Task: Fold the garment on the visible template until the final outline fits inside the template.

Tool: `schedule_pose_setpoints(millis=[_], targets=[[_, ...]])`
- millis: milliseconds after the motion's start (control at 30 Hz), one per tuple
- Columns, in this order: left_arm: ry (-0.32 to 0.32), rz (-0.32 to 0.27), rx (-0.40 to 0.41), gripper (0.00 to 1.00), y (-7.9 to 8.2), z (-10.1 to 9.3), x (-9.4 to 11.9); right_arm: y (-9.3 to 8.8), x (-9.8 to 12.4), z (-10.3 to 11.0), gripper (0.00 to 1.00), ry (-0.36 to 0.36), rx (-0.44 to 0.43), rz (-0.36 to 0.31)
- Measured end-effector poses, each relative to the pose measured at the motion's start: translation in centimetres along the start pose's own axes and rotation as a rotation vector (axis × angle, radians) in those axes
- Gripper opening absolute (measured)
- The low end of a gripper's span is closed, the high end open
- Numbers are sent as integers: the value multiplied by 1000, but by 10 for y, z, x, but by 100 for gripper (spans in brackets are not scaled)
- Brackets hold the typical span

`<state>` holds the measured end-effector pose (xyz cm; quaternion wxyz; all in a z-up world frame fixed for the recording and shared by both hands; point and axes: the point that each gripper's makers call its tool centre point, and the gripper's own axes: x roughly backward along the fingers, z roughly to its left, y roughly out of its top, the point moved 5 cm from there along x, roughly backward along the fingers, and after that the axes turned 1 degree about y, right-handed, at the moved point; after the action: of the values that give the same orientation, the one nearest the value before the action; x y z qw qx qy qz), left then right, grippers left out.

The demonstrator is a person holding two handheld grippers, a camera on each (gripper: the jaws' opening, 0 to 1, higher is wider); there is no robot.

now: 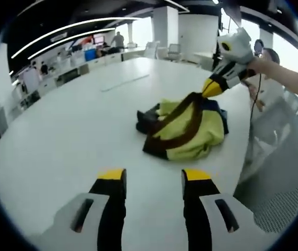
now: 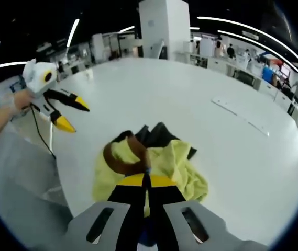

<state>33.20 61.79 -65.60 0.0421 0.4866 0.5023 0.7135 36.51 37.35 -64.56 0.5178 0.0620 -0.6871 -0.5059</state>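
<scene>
In the left gripper view, the left gripper [image 1: 154, 180] hangs nearest, its 2 yellow-tipped jaws spread apart with nothing between them, above the bare white table [image 1: 70, 130]. Farther on, the garment [image 1: 190, 130], yellow with brown trim and a dark part beneath, lies crumpled in a heap on the tabletop. The right gripper [image 1: 209, 90] comes in from the right, clenched on a brown strip of the garment and lifting it off the heap, held by a person's hand [image 1: 258, 65]. Beyond, a pale strip [image 1: 123, 82] lies flat on the table, and office desks stand in the far background

In the right gripper view, the right gripper [image 2: 146, 178] has its jaws pinched together on the garment [image 2: 175, 162] at the brown trim. The left gripper [image 2: 73, 115] hovers released at the left, well apart from the cloth
</scene>
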Motion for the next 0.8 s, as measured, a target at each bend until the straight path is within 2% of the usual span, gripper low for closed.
schedule_pose_setpoints(millis=[267,333,400,467,533,600,800], targets=[[-18,19,-40,34,6,1,-11,3,7,8,2,13,7,-19],[-26,14,-92,33,10,4,-15,3,9,10,2,22,3,-24],[-27,26,-97,33,12,8,-19,4,11,13,2,25,10,-27],[-32,37,-134,32,14,12,-23,4,12,15,2,24,14,-27],[-62,37,-124,31,15,15,-25,4,14,17,2,29,13,-33],[-65,16,-124,30,18,18,-29,4,15,18,2,35,8,-36],[-96,56,-179,31,18,17,-38,6,18,22,2,41,10,-41]])
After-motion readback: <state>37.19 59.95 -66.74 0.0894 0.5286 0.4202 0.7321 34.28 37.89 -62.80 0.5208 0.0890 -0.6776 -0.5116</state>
